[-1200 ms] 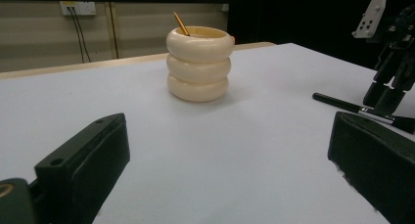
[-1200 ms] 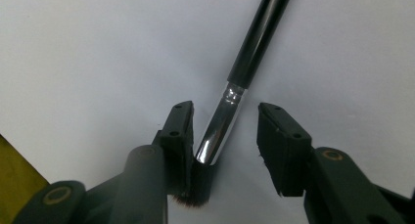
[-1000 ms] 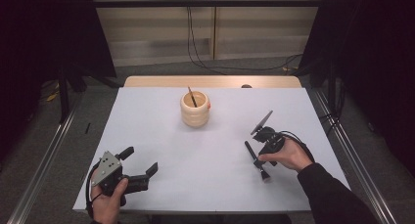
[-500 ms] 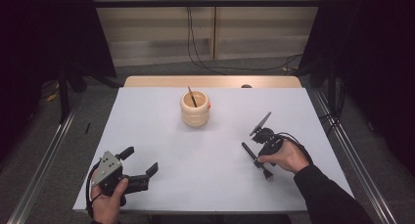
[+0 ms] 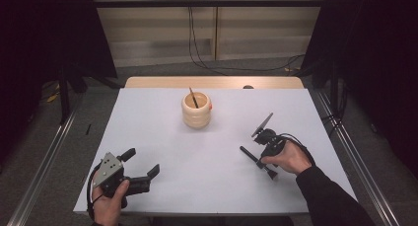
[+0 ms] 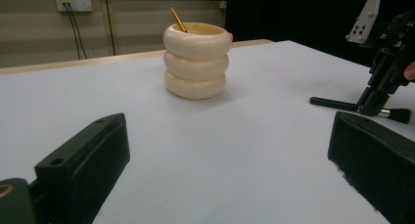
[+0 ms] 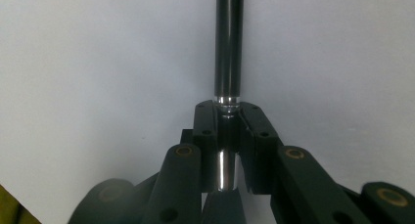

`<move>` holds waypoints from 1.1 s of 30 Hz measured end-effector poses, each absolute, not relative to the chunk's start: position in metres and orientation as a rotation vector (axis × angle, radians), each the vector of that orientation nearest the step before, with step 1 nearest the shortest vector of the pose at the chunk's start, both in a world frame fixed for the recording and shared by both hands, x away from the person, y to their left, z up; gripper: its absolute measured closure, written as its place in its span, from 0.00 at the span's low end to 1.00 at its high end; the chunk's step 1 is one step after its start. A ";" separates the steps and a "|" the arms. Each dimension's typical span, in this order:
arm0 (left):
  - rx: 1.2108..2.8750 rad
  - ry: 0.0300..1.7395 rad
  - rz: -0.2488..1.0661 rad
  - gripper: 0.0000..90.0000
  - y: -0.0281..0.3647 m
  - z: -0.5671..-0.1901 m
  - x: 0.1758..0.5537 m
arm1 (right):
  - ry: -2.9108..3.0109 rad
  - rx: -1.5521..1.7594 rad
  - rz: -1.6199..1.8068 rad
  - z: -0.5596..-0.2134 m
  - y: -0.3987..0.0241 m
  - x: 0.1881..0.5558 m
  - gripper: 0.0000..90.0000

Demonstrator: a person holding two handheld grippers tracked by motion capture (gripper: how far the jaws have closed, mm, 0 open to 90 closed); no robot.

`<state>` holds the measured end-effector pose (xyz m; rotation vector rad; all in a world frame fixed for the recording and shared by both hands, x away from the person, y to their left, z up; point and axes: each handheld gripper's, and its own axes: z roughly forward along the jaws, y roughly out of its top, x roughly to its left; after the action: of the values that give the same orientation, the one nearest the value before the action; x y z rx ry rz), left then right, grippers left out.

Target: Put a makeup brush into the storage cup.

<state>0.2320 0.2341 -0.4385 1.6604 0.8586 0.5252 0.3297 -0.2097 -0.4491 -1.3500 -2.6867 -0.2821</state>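
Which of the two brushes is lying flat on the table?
The black brush, clamped by the right gripper near the table's right side. The other brush stands tilted in the cream holder.

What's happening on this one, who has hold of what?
A person at a white table holds a gripper in each hand. The right gripper has just been closing and is now clamped on a black makeup brush that lies flat on the table. The left gripper rests near the table's front edge with its jaws wide open and nothing between them. Farther back stands a cream ringed holder with a thin stick leaning inside it.
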 end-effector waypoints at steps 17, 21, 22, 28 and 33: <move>1.635 0.875 0.518 0.02 0.236 -0.439 0.232 | -2.670 -1.351 -0.330 -0.447 -0.215 0.330 0.88; 1.638 0.874 0.519 0.02 0.235 -0.439 0.232 | -2.660 -1.359 -0.370 -0.442 -0.219 0.329 0.88; 1.639 0.876 0.521 0.02 0.236 -0.439 0.232 | -2.665 -1.361 -0.380 -0.441 -0.220 0.328 0.88; 1.639 0.880 0.521 0.02 0.236 -0.439 0.232 | -2.676 -1.383 -0.460 -0.435 -0.225 0.326 0.88; 1.635 0.885 0.519 0.02 0.236 -0.439 0.232 | -2.678 -1.410 -0.566 -0.428 -0.232 0.323 0.88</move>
<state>0.2325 0.2361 -0.4390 1.6353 0.8846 0.5185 0.3225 -0.2320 -0.4278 -1.4102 -2.6785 -0.5663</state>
